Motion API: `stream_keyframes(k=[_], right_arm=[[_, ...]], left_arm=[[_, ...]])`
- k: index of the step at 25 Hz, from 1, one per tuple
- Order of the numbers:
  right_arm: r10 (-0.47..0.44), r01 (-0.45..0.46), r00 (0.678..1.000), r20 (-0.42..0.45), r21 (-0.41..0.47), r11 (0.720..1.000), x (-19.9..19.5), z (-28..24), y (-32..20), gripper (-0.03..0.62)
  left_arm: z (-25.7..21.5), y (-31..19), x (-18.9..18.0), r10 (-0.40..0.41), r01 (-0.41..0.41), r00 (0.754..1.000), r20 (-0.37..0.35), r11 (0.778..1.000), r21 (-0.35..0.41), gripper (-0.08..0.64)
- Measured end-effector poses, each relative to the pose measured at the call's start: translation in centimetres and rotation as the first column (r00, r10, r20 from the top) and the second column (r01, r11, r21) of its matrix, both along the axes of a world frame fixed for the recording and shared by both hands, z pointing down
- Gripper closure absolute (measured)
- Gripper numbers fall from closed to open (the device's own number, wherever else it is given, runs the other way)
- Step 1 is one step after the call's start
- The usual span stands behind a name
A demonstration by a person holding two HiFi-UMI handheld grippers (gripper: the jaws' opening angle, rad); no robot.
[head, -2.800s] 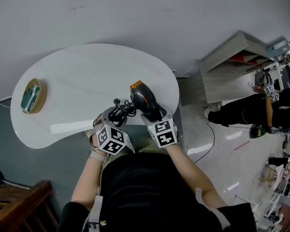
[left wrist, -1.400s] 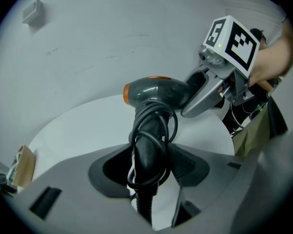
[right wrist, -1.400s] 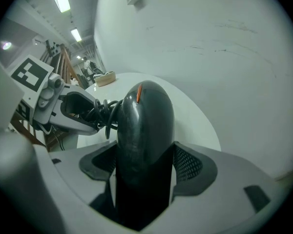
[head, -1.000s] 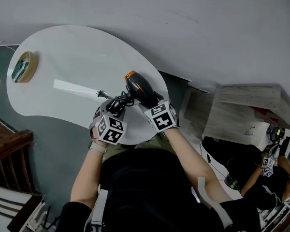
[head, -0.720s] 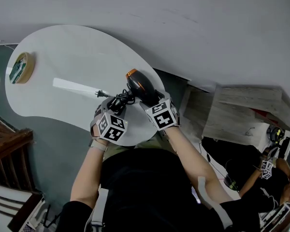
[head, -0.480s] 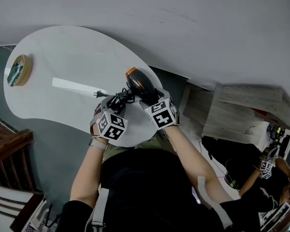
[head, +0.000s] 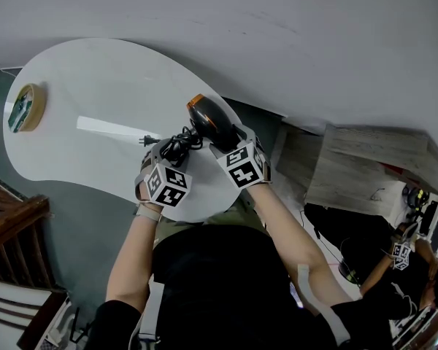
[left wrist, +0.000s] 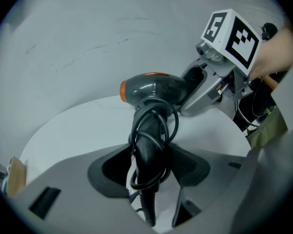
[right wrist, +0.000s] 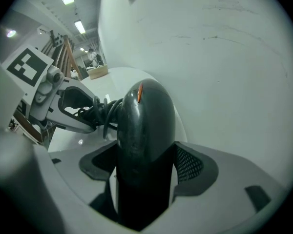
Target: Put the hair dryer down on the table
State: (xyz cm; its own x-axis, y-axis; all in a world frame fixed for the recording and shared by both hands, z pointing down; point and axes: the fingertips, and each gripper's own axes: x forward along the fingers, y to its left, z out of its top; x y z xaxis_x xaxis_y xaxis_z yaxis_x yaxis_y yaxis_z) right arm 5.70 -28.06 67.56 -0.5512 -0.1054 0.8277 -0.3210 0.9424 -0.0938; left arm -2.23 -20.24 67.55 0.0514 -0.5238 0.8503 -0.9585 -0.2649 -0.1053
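Note:
A dark grey hair dryer [head: 208, 122] with an orange nozzle ring hangs just above the near right edge of the white table [head: 95, 86]. My right gripper [head: 223, 141] is shut on its barrel [right wrist: 146, 121], which fills the gap between the jaws. My left gripper [head: 171, 152] has the handle [left wrist: 149, 150] and its black wound cord between its pads, and those jaws are opening slightly. The cord's plug [head: 144, 140] sticks out to the left over the table. In the left gripper view the right gripper [left wrist: 188, 89] clasps the barrel's rear.
A roll of tape [head: 22, 108] lies at the table's far left end. Dark wooden furniture [head: 14, 232] stands below left of the table. A pale shelf unit [head: 365, 173] stands to the right. A grey wall runs behind the table.
Both grippers and the hair dryer have shifted slightly farther in over the table's edge. The dryer stays held between them.

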Motion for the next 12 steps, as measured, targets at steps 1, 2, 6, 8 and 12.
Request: stream_keyframes(k=[1, 2, 6, 8, 12], right_arm=[[-0.001, 0.001, 1.0, -0.001, 0.006, 1.0, -0.08, 0.1, -0.08, 0.242], [-0.001, 0.001, 1.0, -0.003, 0.011, 1.0, -0.14, 0.2, -0.11, 0.242], [0.004, -0.004, 1.0, -0.002, 0.026, 1.0, -0.21, 0.38, -0.08, 0.242], [0.01, -0.01, 1.0, 0.001, 0.033, 0.999, -0.15, 0.43, -0.09, 0.241], [0.018, -0.019, 1.0, 0.008, 0.049, 0.999, -0.11, 0.51, -0.09, 0.242]], left_arm=[[0.06, -0.06, -0.07, 0.004, -0.004, 1.0, 0.006, 1.0, 0.001, 0.322], [0.11, -0.1, -0.12, 0.009, -0.009, 1.0, 0.014, 1.0, 0.002, 0.321], [0.2, -0.13, -0.18, 0.025, -0.026, 0.999, 0.037, 1.0, 0.006, 0.314], [0.23, -0.16, -0.15, 0.028, -0.029, 0.999, 0.043, 1.0, 0.007, 0.313], [0.21, -0.13, -0.11, 0.035, -0.035, 0.998, 0.052, 0.999, 0.008, 0.31]])
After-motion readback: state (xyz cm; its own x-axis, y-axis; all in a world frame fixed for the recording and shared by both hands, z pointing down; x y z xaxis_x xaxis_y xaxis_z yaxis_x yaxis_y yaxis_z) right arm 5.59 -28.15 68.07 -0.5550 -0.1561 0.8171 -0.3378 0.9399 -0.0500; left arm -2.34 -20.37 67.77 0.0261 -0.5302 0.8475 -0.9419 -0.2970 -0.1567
